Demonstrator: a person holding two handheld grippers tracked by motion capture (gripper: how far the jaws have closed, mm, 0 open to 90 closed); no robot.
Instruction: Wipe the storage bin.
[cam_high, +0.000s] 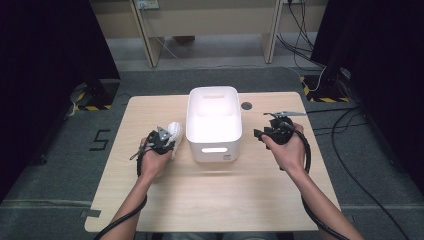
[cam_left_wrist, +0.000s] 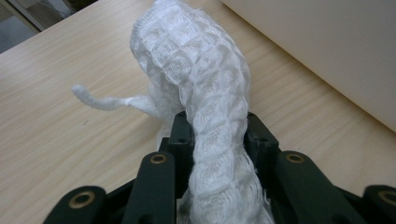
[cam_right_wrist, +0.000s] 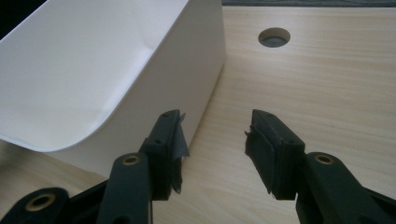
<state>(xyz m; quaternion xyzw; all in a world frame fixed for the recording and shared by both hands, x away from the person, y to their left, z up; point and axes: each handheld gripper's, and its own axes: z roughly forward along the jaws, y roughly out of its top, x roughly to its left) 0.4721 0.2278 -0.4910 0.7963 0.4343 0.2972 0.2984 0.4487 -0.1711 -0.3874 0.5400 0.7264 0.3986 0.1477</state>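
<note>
While the cloth is between your left jaws, treat every line below as a handling note.

Cloth (cam_left_wrist: 196, 88): white, waffle-textured, bunched; it lies on the tabletop (cam_high: 220, 195) just left of the bin (cam_high: 214, 122), and a thin tail trails off to one side.

Left claw (cam_high: 167, 137): its jaws flank the cloth's middle fold on both sides. Whether the pads press on it you cannot tell from these pictures.

Right claw (cam_right_wrist: 215, 144): jaws apart with nothing between them, low over bare wood just right of the bin.

Step, as judged: getting the cloth into the bin.

Grip advice: take the thick fold, not the tail, so it does not slip free.

Lift advice: raise it clear of the bin's rim before you cross over.

Risk: a dangling end may catch on the rim.

Right claw's part: keep it off the bin wall.
</note>
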